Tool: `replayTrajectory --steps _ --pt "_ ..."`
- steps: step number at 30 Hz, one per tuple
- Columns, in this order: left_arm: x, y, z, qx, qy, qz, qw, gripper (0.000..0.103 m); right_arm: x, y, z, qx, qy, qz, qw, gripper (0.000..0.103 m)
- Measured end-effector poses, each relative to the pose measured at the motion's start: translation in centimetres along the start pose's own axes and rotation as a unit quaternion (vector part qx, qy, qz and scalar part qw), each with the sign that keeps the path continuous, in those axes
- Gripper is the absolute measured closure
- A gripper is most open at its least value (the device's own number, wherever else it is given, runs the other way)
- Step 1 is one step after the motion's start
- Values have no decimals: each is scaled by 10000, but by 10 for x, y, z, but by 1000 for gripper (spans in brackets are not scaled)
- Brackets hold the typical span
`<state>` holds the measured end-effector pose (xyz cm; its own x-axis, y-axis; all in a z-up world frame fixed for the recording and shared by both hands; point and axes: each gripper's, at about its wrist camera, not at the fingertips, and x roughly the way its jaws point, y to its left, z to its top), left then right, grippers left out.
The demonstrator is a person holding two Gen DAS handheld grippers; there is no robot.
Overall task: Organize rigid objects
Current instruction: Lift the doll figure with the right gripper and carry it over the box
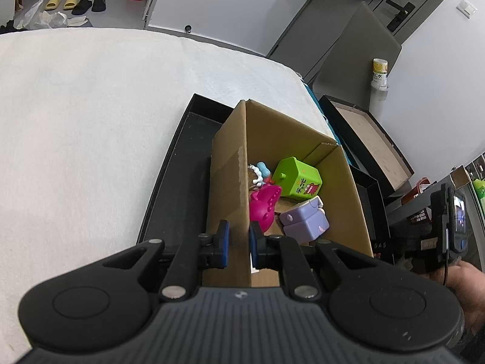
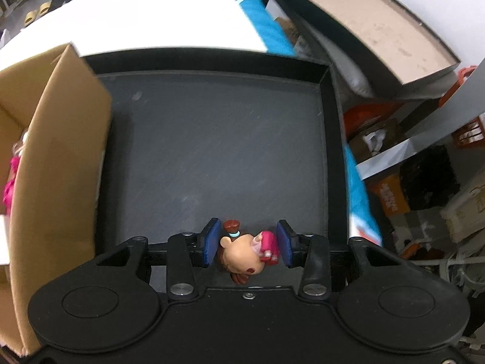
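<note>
Over the black tray (image 2: 212, 139) hangs the right claw (image 2: 247, 242), its blue pads spread either side of a little doll figurine (image 2: 242, 254) with a big tan head, brown hair bun and pink outfit. The left pad looks to be touching the head; the right pad stands just clear of the pink part, so my read is a loose hold or a release, not a firm pinch. The tray floor ahead is bare, which suggests this is where the figurine is meant to go.

Across on the left, the left claw (image 1: 239, 242) is pressed onto the near wall of the cardboard box (image 1: 230, 163), one pad outside, one inside. That looks like steadying the box while the other hand works. Inside the box sit a green carton-shaped toy (image 1: 295, 179), a magenta toothed toy (image 1: 263, 206), a lilac blocky toy (image 1: 304, 220) and a small figure with blue and white bits (image 1: 259, 173).

Writing: the green toy carries characters and a red monster face, too small to read. A bottle (image 1: 379, 74) beyond the desk (image 1: 91, 121) shows "C水".
</note>
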<state>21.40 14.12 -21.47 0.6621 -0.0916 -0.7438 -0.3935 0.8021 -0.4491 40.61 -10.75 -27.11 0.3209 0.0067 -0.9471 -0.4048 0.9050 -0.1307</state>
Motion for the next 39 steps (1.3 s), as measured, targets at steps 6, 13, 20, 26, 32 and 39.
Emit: replayTrajectory --steps 6,13,20,26,32,39 --pt "0 0 -1 -8 -2 -15 10000 90 -10 11 -7 -84 -57 21 9999 66" --pt "-1 1 -1 -22 6 -34 10000 90 -40 9 -8 -141 -245 40 9996 66" --pt "-3 -1 0 7 -26 -64 10000 92 -76 13 -9 -107 -480 169 9986 66" --pt "-4 0 -1 27 -43 -75 10000 92 -105 26 -8 -76 -655 408 9970 66" --pt "-4 2 -1 16 -41 -97 9999 93 -131 44 -6 -298 -835 460 9950 66" --pt "-5 3 -1 2 -39 -127 9999 93 -148 55 -2 -491 -929 429 9935 66"
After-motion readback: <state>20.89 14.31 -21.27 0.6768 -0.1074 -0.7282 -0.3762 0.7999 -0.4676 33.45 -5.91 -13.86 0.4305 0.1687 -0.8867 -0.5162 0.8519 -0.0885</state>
